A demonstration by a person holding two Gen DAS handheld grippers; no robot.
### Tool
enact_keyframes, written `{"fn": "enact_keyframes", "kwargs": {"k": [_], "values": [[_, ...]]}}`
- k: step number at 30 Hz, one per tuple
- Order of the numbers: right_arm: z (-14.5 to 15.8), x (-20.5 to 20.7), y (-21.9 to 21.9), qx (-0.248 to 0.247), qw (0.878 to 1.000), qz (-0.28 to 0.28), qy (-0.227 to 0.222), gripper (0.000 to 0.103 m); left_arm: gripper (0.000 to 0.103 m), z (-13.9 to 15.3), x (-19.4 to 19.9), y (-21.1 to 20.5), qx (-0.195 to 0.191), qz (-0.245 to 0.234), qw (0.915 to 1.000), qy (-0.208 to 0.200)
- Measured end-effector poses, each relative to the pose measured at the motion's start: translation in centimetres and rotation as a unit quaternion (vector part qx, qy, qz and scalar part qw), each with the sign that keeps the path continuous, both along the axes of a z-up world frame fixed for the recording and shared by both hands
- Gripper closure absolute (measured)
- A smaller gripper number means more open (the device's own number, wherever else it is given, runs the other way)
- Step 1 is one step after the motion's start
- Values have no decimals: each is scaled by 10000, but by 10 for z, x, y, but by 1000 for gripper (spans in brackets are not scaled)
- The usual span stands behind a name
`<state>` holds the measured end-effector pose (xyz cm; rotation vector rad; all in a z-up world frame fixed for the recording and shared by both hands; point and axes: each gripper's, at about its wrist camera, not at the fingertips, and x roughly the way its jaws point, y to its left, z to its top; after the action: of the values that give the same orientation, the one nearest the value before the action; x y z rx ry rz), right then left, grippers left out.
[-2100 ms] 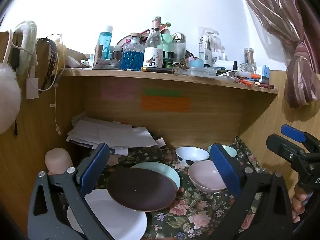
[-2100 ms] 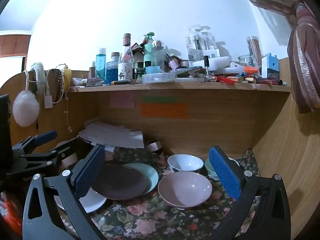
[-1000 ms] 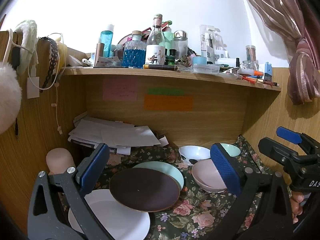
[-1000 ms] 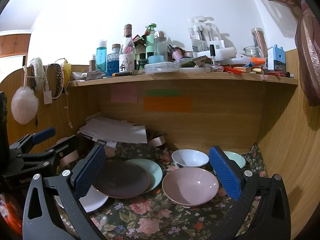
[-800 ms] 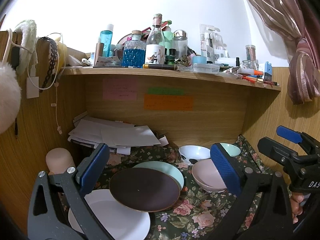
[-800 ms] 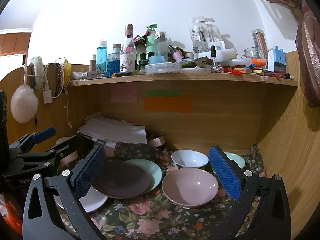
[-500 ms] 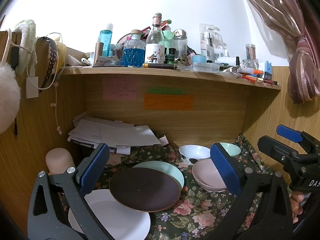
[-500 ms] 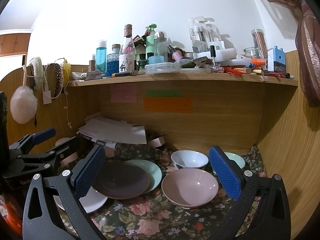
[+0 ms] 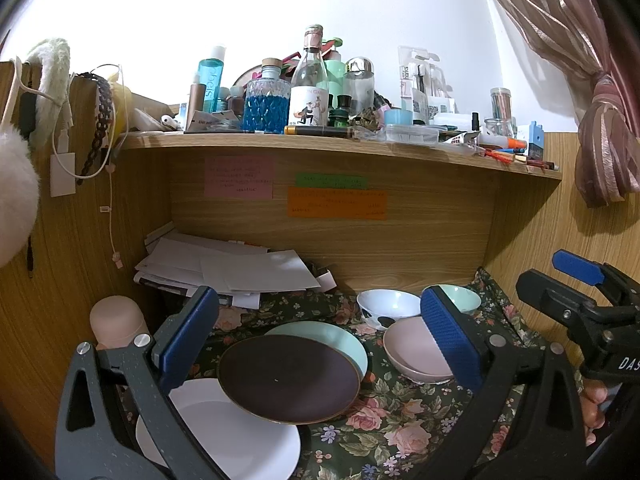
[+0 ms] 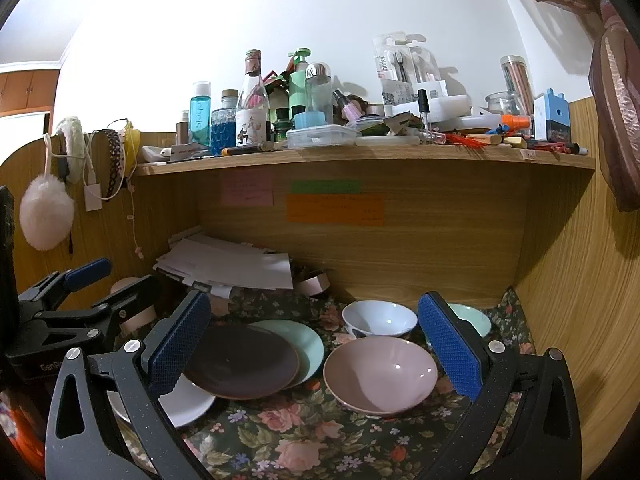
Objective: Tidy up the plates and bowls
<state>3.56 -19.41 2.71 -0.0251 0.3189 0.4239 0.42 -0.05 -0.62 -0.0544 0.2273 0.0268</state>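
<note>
Left gripper (image 9: pixel 318 334), right gripper (image 10: pixel 313 342): jaws released, holding nothing. Between left jaws: white plate (image 9: pixel 224 440), brown plate (image 9: pixel 288 376) overlapping it, green plate (image 9: pixel 328 338). Between right jaws: pink bowl (image 10: pixel 380 374). Beyond: white bowl (image 10: pixel 378 318), green bowl (image 10: pixel 472 318).

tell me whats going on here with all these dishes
A person holds a gripper in each hand over a floral cloth; both the left gripper and right gripper have their jaws wide open and empty. Nothing is picked up yet. A dark brown plate overlaps a mint plate and a white plate. A pink bowl, a white bowl and a mint bowl sit to their right.
</note>
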Motion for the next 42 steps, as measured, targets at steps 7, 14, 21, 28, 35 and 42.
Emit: {"fn": "enact_keyframes", "kwargs": {"k": [7, 14, 21, 28, 35, 42], "values": [[0, 2, 0, -3, 10000, -12, 4, 0, 1, 0, 0, 0, 8, -17, 10000, 2], [-3, 5, -1, 19, 10000, -18, 42, 0, 1, -1, 1, 0, 17, -15, 10000, 8], [-7, 9, -1, 30, 9999, -30, 104, 0, 1, -3, 2, -2, 24, -58, 10000, 16], [-11, 17, 0, 65, 9997, -18, 244, 0, 1, -6, 5, 0, 51, -47, 10000, 72], [-20, 32, 10, -30, 9992, 25, 407, 0, 1, -21, 23, 19, -53, 107, 9990, 440], [-39, 60, 30, -308, 9976, 178, 596, 0, 1, -46, 46, 54, 59, 623, 9935, 946]]}}
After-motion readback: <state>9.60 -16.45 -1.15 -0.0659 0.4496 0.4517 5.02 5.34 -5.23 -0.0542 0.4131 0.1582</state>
